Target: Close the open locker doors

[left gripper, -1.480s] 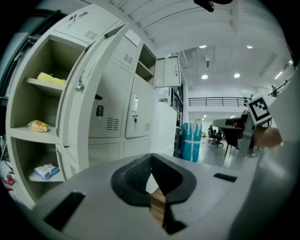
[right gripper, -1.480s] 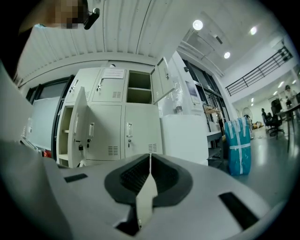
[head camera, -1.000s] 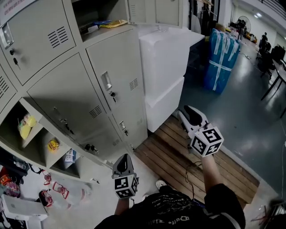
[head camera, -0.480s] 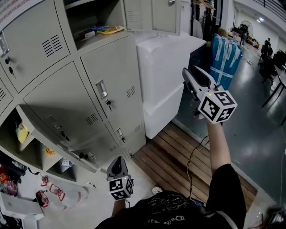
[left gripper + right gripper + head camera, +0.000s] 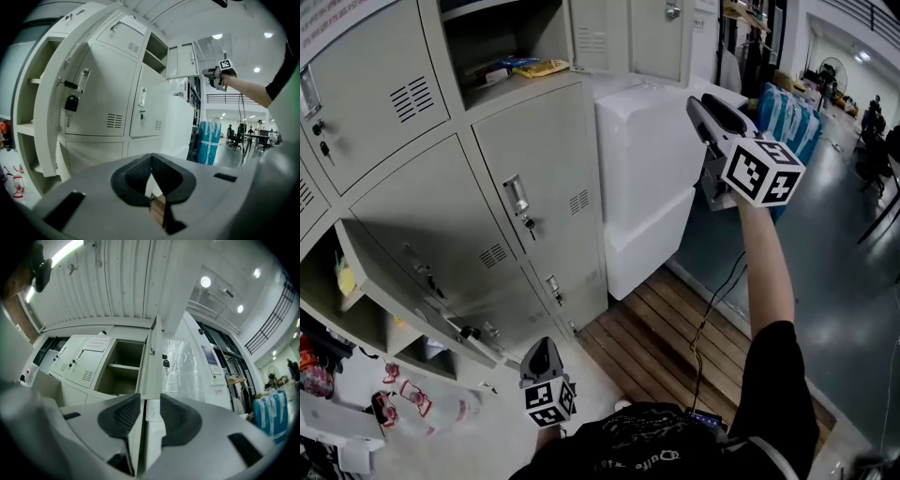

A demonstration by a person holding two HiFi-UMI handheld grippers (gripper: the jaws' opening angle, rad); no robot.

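Observation:
Grey lockers (image 5: pixel 534 169) fill the left of the head view. The upper compartment (image 5: pixel 502 37) stands open, its door (image 5: pixel 628 37) swung out to the right, with packets (image 5: pixel 541 67) on its floor. A lower-left door (image 5: pixel 412 272) also hangs open. My right gripper (image 5: pixel 694 101) is raised at arm's length, open, short of the upper door; in the right gripper view that door's edge (image 5: pixel 152 362) lines up with the gap of my right gripper (image 5: pixel 150 411). My left gripper (image 5: pixel 542 352) is low, shut, empty; from my left gripper (image 5: pixel 151 161) the lower door (image 5: pixel 51 103) with a padlock (image 5: pixel 71 102) stands close at left.
Stacked white blocks (image 5: pixel 647 169) stand against the lockers' right side. A wooden pallet (image 5: pixel 675 328) lies on the floor below them, and a blue wrapped bundle (image 5: pixel 787 112) stands behind. Loose items (image 5: pixel 403 398) lie on the floor at lower left.
My right gripper has risen from low over the pallet to head height, toward the upper open door. The left gripper has stayed low, shifting slightly.

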